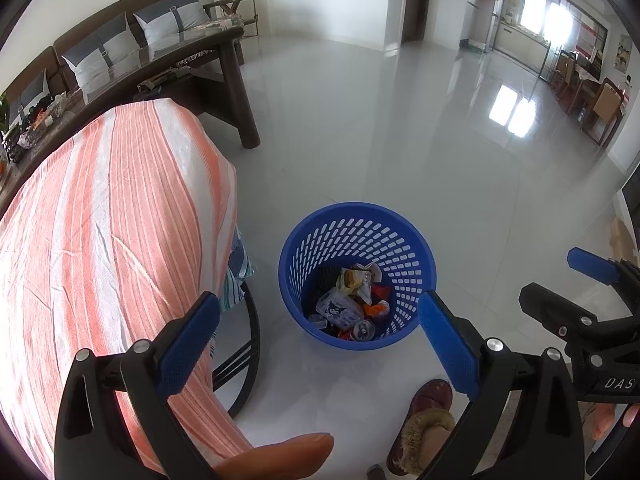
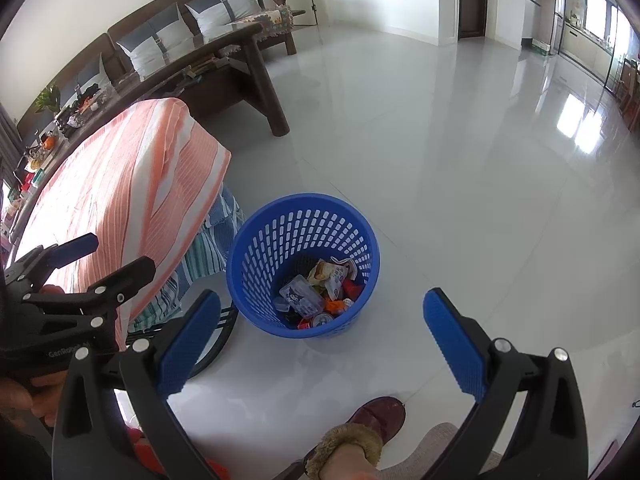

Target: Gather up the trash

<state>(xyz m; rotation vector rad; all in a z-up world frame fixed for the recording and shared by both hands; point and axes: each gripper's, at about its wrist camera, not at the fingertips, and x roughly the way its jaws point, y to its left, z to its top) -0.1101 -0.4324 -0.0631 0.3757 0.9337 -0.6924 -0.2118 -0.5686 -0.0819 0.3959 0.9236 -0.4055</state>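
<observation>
A blue perforated waste basket [image 1: 404, 248] stands on the white tile floor; it also shows in the right wrist view [image 2: 280, 236]. Inside lie trash items [image 1: 352, 300]: crumpled wrappers, a clear plastic box, a can, also seen in the right wrist view [image 2: 316, 296]. My left gripper [image 1: 320, 340] is open and empty, above and just short of the basket. My right gripper [image 2: 320, 340] is open and empty, likewise above the basket's near side. The right gripper's fingers [image 1: 592, 266] show at the right of the left wrist view, the left gripper's fingers [image 2: 76, 248] at the left of the right wrist view.
A table with an orange-and-white striped cloth [image 1: 120, 220] [image 2: 140, 184] stands left of the basket. A dark coffee table [image 1: 224, 64] and sofa [image 2: 180, 32] lie behind it. A dark curved chair base [image 1: 248, 344] is under the cloth. The person's slipper [image 1: 428, 420] [image 2: 372, 424] is near the basket.
</observation>
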